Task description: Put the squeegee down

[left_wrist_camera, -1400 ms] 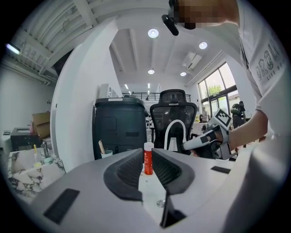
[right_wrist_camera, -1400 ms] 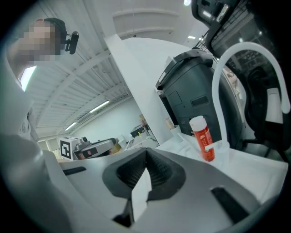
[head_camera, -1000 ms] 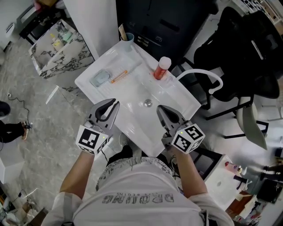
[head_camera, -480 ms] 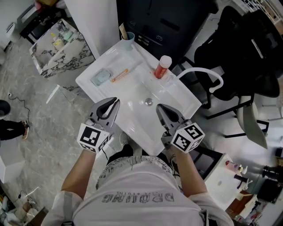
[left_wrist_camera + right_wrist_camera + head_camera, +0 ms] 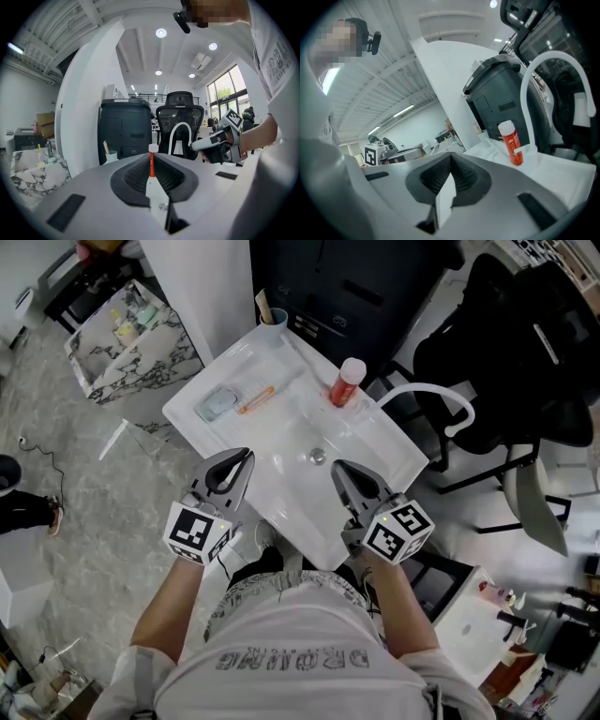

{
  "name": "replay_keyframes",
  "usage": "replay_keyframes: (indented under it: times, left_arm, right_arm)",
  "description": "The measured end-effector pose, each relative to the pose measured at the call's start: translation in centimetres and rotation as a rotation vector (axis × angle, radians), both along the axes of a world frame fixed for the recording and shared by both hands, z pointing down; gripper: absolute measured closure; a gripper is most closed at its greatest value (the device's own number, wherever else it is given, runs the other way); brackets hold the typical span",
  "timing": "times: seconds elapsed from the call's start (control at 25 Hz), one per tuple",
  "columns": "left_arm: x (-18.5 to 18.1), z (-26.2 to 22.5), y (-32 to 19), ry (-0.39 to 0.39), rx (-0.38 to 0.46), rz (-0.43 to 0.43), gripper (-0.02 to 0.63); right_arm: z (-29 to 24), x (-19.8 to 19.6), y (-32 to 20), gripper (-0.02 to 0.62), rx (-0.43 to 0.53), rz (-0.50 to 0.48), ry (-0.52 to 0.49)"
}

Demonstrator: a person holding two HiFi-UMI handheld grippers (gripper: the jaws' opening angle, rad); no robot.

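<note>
No squeegee is in either gripper. On the white counter point(image 5: 192, 418) left of the basin lie a pale blue-grey flat piece point(image 5: 214, 406) and a slim orange-handled tool point(image 5: 253, 401); which one is the squeegee I cannot tell. My left gripper point(image 5: 246, 457) hovers at the basin's near left rim. Its jaws have just been closing and now stand shut with nothing between them point(image 5: 151, 161). My right gripper point(image 5: 336, 468) hangs over the basin's near right side, shut and empty point(image 5: 451, 157). Both point roughly level toward the back of the sink.
A red bottle with a white cap point(image 5: 345, 383) stands at the basin's back rim beside a curved white faucet point(image 5: 427, 395). A cup holding a stick point(image 5: 272, 320) sits at the far corner. A dark cabinet point(image 5: 347, 287) and a black office chair point(image 5: 525, 352) stand behind.
</note>
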State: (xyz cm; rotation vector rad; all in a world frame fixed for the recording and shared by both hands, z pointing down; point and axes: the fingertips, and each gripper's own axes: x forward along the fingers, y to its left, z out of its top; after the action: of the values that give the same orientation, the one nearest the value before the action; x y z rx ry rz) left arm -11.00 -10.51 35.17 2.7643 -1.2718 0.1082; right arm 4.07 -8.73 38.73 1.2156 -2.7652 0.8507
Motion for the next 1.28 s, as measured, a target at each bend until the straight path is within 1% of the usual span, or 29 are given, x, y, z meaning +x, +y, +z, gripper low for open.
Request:
replay_keyframes:
  times: [0.56, 1.28]
  left_arm:
    - [0.16, 0.21, -0.17, 0.0, -0.005, 0.008, 0.574]
    - [0.18, 0.63, -0.4, 0.006, -0.016, 0.009, 0.575]
  right_arm:
    - [0.25, -0.52, -0.11, 0.589, 0.003, -0.022, 0.027]
    - [0.49, -0.21, -0.33, 0.589, -0.004, -0.015, 0.049]
